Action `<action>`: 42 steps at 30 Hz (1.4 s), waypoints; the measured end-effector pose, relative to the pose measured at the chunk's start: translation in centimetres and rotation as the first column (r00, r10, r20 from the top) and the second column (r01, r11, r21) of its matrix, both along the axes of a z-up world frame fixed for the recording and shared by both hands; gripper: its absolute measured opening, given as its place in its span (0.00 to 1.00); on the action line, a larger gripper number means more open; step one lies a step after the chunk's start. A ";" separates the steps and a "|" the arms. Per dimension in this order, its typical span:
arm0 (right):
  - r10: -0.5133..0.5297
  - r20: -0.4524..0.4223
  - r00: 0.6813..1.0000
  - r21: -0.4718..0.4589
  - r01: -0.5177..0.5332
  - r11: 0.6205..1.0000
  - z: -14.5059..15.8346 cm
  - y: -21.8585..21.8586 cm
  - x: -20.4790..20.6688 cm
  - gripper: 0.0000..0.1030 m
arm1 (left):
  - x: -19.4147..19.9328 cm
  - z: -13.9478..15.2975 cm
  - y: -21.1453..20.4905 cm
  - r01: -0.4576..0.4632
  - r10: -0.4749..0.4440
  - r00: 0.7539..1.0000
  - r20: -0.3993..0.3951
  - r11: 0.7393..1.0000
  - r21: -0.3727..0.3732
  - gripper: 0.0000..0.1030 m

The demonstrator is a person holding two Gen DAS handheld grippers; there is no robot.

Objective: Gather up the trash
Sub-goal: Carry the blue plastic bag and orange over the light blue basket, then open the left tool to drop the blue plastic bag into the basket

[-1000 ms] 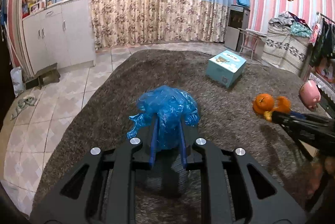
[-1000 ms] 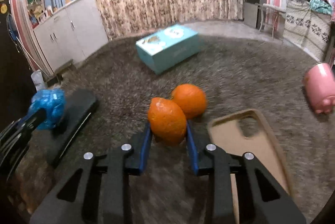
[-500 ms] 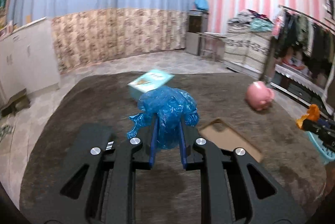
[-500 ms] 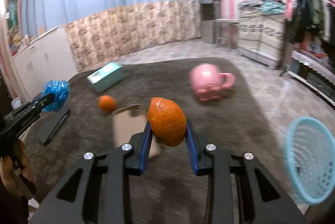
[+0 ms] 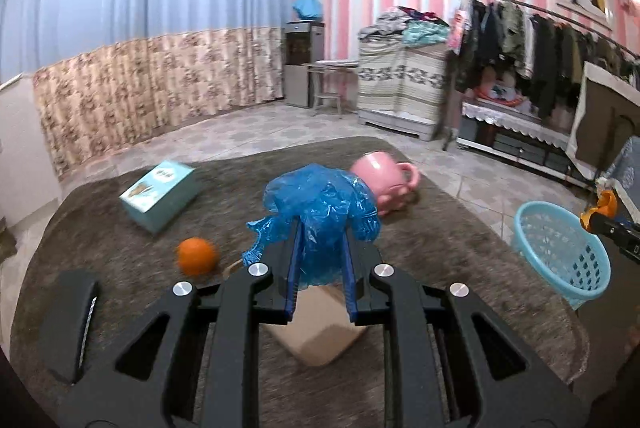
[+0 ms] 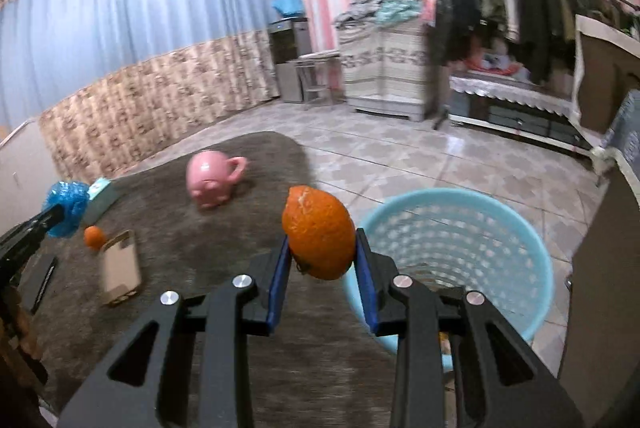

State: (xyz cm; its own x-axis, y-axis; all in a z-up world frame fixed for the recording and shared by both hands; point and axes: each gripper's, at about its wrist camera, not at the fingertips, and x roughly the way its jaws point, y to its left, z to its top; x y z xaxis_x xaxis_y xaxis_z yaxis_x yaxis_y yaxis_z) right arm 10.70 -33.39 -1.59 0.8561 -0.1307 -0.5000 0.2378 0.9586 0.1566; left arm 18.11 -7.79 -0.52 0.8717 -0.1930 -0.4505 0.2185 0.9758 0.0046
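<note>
Your right hand-held gripper (image 6: 320, 260) pinches the orange peel (image 6: 319, 233) between its blue pads, and the light blue basket (image 6: 520, 240) sits just beyond and to the right of it, at about four o'clock in the right wrist view. The peel hangs over the near-left rim rather than over the middle — let go here and it may strike the rim and roll off onto the brown rug (image 6: 224, 228) or the tiled floor. The peel is rounded and held only at its flanks, so a quick swing could twist it out of the pads.

Your left hand-held gripper (image 5: 320, 256) is clamped on the crumpled blue plastic bag (image 5: 320, 212), which bulges out above and on both sides of the pads. In the left wrist view the basket (image 5: 560, 248) lies well apart at three o'clock. The bag is light and springy; I judge it could cling to a pad on release, or drift and land beside the basket.

Both tools are heading for one opening, so they could knock together over it, or tip the light basket. On the rug, a whole orange (image 5: 197, 255) at nine o'clock and a pink mug (image 5: 384, 184) at one o'clock are easy to mistake for trash.
</note>
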 end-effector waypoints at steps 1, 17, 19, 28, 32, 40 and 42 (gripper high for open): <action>-0.012 -0.001 1.000 -0.005 0.012 1.000 0.0 -0.7 -0.1 0.31 | 0.1 0.1 -0.8 0.012 -0.012 1.000 -0.001 1.000 0.004 0.16; -0.164 -0.008 0.986 -0.027 0.164 0.986 -0.7 -6.8 -1.2 0.31 | 1.6 0.5 -11.9 0.204 -0.205 0.979 -0.023 0.978 -0.030 0.16; -0.197 -0.004 0.980 -0.017 0.197 0.980 -0.8 -7.8 -1.4 0.31 | 1.8 0.2 -13.1 0.222 -0.224 0.974 -0.039 0.974 -0.046 0.16; -0.265 -0.018 0.964 0.005 0.265 0.964 -1.8 -10.9 -0.8 0.31 | 2.7 -1.7 -19.4 0.314 -0.318 0.944 -0.093 0.948 -0.049 0.16; -0.279 -0.036 0.960 0.005 0.279 0.960 -2.2 -11.5 -0.8 0.31 | 2.8 -2.4 -22.8 0.366 -0.368 0.924 -0.104 0.930 -0.040 0.16; -0.346 -0.073 0.935 0.013 0.348 0.937 -3.4 -14.1 -1.7 0.31 | 2.7 -3.2 -28.5 0.469 -0.469 0.876 -0.110 0.883 -0.030 0.16; -0.361 -0.079 0.929 0.017 0.364 0.931 -3.6 -14.7 -2.0 0.31 | 2.5 -3.4 -29.4 0.484 -0.484 0.869 -0.105 0.875 -0.023 0.17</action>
State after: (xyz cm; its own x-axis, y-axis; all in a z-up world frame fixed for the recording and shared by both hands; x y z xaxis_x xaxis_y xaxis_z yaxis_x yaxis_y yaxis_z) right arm 8.66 -48.11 -5.19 0.7143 -0.4089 -0.5679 0.5801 0.7999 0.1538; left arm 20.65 -37.23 -3.92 0.6174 -0.5767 -0.5351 0.6628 0.7477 -0.0410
